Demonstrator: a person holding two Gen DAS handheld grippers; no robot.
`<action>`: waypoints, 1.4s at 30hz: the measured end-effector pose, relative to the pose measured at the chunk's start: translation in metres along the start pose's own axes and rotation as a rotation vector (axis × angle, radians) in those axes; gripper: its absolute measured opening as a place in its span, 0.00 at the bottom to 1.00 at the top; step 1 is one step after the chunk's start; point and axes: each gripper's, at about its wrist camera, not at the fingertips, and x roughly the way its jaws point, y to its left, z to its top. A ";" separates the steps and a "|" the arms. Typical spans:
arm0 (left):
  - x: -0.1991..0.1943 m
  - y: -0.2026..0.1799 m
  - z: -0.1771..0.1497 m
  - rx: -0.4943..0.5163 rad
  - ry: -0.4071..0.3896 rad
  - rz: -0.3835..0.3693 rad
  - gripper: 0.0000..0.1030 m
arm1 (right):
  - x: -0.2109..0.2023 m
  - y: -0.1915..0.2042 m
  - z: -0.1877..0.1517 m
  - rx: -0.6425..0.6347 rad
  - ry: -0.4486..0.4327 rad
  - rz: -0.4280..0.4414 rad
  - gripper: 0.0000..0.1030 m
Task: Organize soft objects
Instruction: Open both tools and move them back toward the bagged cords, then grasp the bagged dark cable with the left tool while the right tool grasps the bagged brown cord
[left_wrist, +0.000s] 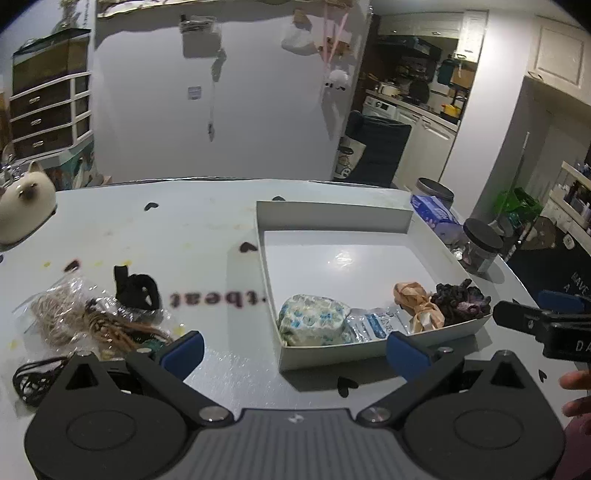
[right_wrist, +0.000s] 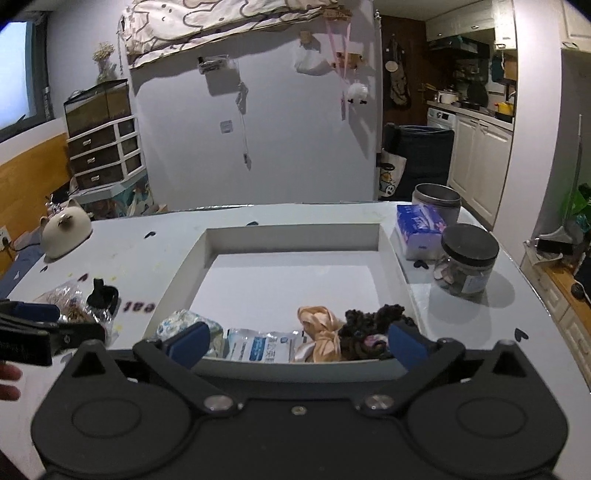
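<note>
Counter runs white and mostly bare in front of me, its far edge meeting the wall. At the far left sits a cream cat-shaped figure, close to that side's edge. Nearer, a clear bag of rubber bands lies beside a black hair tie, and a dark net pouch lies close to the near edge — all outside the tray. My left claw is spread wide and empty over bare counter, one blue pad beside the bag, the other at the tray's near wall.

The white tray stands right of centre, its floor open except along the near wall: a blue-patterned soft pack, a foil sachet, a peach scrunchie and a dark scrunchie in a row. My right claw gapes empty just above that wall.

Right of the tray, a tissue pack, a tin and a black-lidded jar crowd the counter's right edge.
</note>
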 end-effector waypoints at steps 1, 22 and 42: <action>-0.002 0.001 -0.001 -0.004 -0.006 0.001 1.00 | -0.001 0.001 -0.001 0.001 0.004 -0.002 1.00; -0.037 0.111 0.002 -0.024 -0.062 0.018 1.00 | -0.006 0.086 -0.003 0.021 -0.001 -0.044 1.00; -0.014 0.237 -0.023 0.153 0.054 -0.113 0.76 | 0.047 0.231 0.006 0.058 0.045 0.053 0.88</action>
